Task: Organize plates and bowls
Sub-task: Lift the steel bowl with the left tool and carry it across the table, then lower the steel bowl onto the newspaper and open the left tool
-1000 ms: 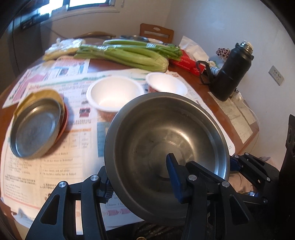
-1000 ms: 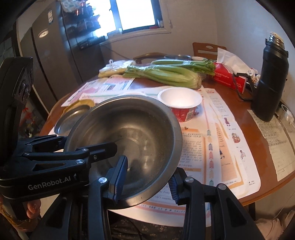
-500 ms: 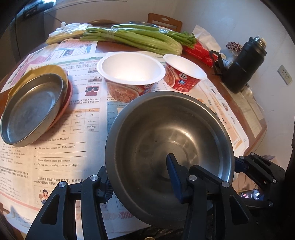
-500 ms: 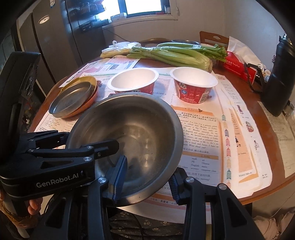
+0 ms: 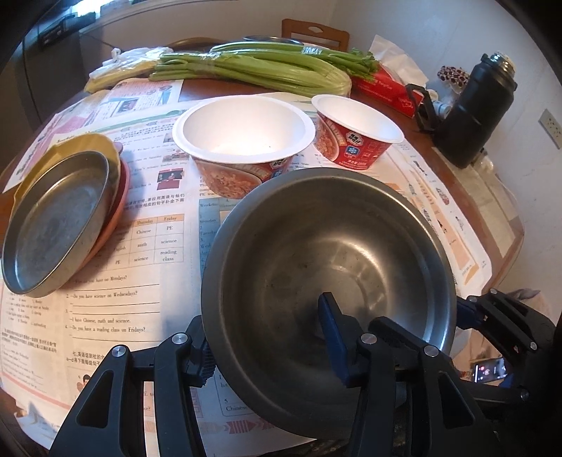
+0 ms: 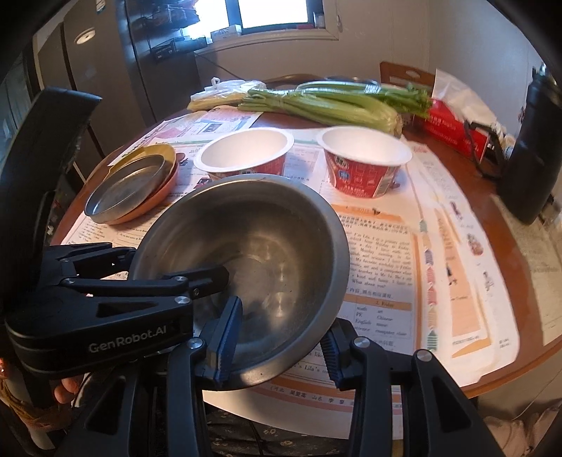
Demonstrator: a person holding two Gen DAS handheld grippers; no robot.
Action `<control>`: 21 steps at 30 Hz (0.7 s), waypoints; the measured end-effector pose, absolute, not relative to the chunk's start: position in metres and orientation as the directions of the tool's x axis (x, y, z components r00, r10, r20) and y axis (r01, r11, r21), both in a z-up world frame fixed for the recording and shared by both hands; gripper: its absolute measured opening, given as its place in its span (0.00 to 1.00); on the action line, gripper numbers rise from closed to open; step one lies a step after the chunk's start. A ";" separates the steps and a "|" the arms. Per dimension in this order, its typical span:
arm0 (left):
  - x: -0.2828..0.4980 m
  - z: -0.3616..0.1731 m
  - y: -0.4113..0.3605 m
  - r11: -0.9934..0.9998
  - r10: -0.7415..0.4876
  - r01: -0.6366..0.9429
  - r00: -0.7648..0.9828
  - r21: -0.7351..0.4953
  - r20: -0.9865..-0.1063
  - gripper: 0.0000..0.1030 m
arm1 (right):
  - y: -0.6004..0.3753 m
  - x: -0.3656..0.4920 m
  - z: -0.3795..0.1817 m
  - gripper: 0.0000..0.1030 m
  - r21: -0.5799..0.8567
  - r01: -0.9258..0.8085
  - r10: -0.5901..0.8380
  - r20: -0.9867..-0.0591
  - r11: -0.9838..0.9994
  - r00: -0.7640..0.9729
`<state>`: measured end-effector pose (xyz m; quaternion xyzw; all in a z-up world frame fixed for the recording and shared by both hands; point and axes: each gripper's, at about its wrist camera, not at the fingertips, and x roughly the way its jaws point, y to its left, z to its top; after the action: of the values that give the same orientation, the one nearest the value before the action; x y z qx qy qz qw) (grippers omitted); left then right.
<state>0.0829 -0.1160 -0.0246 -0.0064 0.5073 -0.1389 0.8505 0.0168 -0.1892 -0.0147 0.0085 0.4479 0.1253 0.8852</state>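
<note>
A large steel bowl (image 5: 316, 253) hangs tilted just above the newspaper-covered table (image 5: 116, 309), held by its near rim from two sides. My left gripper (image 5: 267, 342) has the bowl's wall between its pads, one outside and the blue one inside; its jaws are opening slightly. The right gripper (image 6: 277, 339) is shut on the rim of the same bowl (image 6: 253, 239), and the left gripper (image 6: 140, 281) shows beside it. Two white-lined red paper bowls (image 5: 242, 133) (image 5: 354, 130) stand behind. A steel plate (image 5: 52, 225) tops an orange and a yellow plate at left.
Celery (image 5: 267, 66), a plastic bag, a red tissue box (image 5: 383, 89) and a black flask (image 5: 470, 116) fill the far side. A wooden chair (image 5: 316, 31) stands behind the table. The round table's edge (image 6: 520, 365) curves close at the right. A fridge (image 6: 45, 88) is at left.
Both grippers have sunk toward the table with the steel bowl and tipped further downward. The paper bowls and plate stack now appear closer and larger.
</note>
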 end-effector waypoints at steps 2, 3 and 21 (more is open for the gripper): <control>0.084 -0.026 -0.116 0.963 -0.237 0.225 0.444 -0.148 -0.864 0.52 | -0.191 0.018 -0.016 0.42 0.147 -0.217 0.246 -0.791 0.965 0.560; 0.084 -0.026 -0.116 0.963 -0.239 0.223 0.443 -0.151 -0.864 0.52 | -0.192 0.019 -0.017 0.42 0.157 -0.220 0.257 -0.790 0.963 0.556; 0.074 -0.005 -0.096 0.971 -0.224 0.194 0.520 -0.141 -0.824 0.52 | -0.206 0.018 -0.011 0.42 0.228 -0.209 0.308 -0.752 0.951 0.583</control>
<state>0.0738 -0.0965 -0.0052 -0.0158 0.4749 -0.1199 0.8717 0.0178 -0.2065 -0.0112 0.0575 0.4329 0.1456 0.8878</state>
